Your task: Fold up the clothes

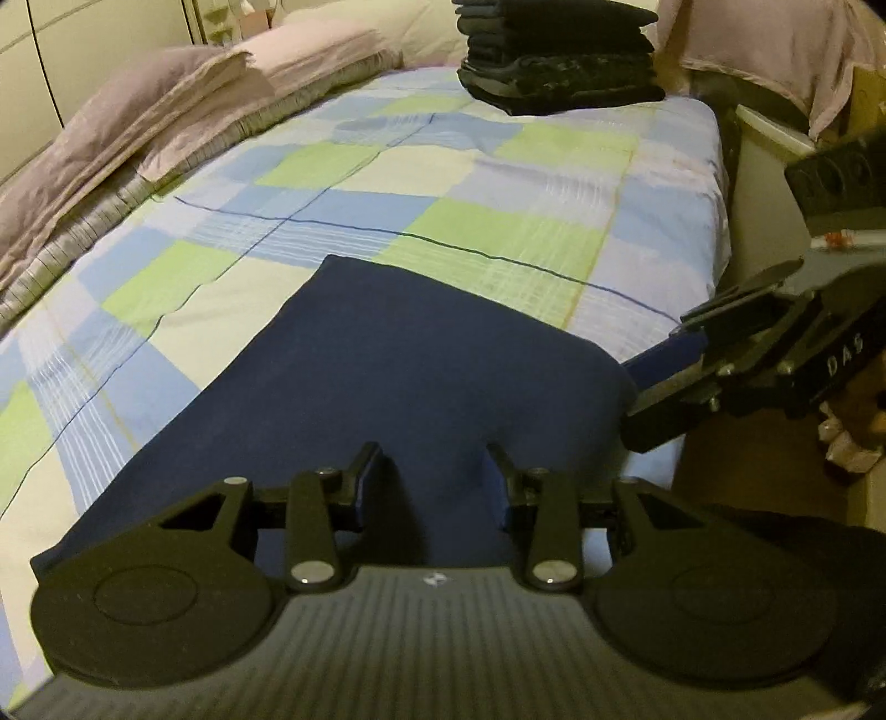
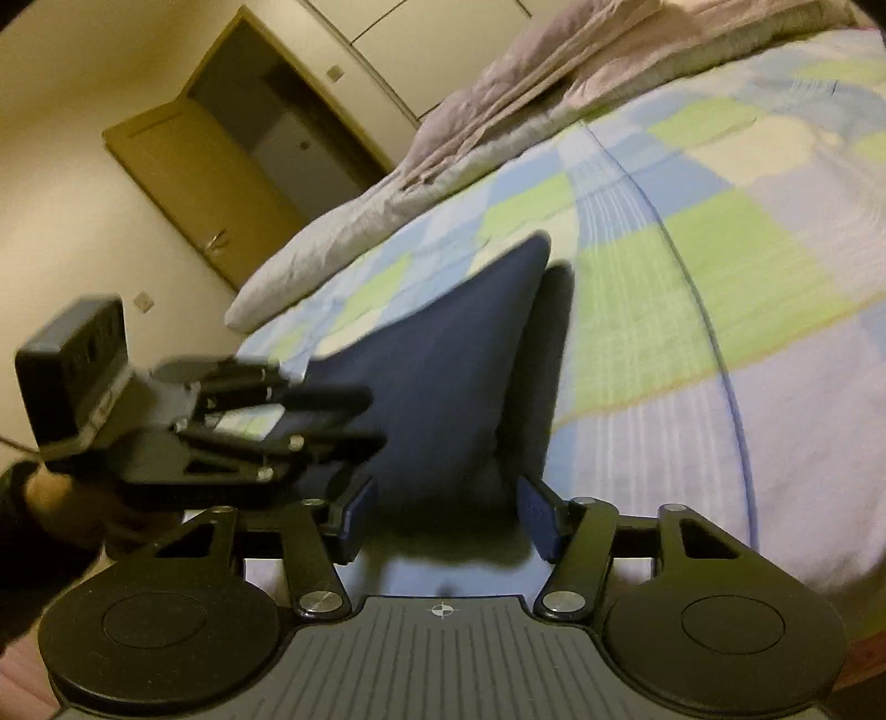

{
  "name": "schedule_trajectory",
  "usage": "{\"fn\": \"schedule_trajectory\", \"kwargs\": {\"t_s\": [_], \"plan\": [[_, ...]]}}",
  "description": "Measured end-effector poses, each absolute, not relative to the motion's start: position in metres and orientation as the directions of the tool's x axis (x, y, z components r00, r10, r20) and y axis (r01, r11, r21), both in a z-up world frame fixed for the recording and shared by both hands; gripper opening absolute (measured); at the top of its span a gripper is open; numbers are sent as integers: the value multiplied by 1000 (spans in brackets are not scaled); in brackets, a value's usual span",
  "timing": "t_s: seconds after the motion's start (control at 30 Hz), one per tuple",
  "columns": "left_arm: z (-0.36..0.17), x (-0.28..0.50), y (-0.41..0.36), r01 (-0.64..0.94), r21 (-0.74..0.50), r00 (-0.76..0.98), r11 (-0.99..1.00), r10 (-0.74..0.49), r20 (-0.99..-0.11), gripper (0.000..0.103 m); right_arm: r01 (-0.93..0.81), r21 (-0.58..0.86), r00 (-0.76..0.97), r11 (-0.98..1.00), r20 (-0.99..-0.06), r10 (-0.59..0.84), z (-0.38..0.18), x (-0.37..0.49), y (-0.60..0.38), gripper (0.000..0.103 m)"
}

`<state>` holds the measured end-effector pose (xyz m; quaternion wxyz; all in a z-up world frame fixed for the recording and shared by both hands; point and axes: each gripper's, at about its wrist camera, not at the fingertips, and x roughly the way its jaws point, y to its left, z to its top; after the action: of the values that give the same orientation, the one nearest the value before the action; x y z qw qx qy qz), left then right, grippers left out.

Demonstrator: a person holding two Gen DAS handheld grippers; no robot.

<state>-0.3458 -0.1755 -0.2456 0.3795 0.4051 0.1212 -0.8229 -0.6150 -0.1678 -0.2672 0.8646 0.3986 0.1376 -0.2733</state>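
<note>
Two grippers, left and right, each pinch the near edge of a navy cloth lying on the checked bed; a dark folded stack sits far, a quilt left.

The cloth is plain navy blue. The bed sheet is checked in light blue, lime green, cream and lilac, with thin dark lines. The quilt is pale mauve-pink. The stack of clothes is black. The door is tan brown.
</note>
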Motion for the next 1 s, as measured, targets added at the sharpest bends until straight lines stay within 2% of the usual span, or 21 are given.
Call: {"fn": "schedule_trajectory", "kwargs": {"t_s": [0.17, 0.23, 0.3, 0.53, 0.6, 0.8, 1.0], "plan": [[-232, -349, -201, 745, 58, -403, -665, -516, -756, 35, 494, 702, 868, 513, -371, -328, -267, -624, -187, 59], [-243, -357, -209, 719, 49, -385, -693, -456, -803, 35, 453, 742, 890, 494, -349, -292, -270, -623, -194, 59], [-252, -362, -215, 711, 39, -376, -703, -426, -823, 36, 450, 756, 893, 476, -366, -263, -275, -625, -191, 59], [-247, -350, -210, 728, 65, -371, -683, -471, -800, 37, 450, 764, 893, 462, -391, -223, -277, -639, -184, 58], [-245, -347, -209, 733, 73, -368, -677, -485, -793, 36, 468, 748, 884, 471, -406, -233, -270, -641, -189, 58], [-239, -337, -203, 747, 99, -360, -658, -525, -771, 37, 598, 625, 801, 502, -450, -394, -241, -639, -225, 58], [-244, -301, -218, 812, 52, -340, -581, -543, -768, 37, 566, 428, 805, 705, -473, -359, -211, -565, -259, 56]]}}
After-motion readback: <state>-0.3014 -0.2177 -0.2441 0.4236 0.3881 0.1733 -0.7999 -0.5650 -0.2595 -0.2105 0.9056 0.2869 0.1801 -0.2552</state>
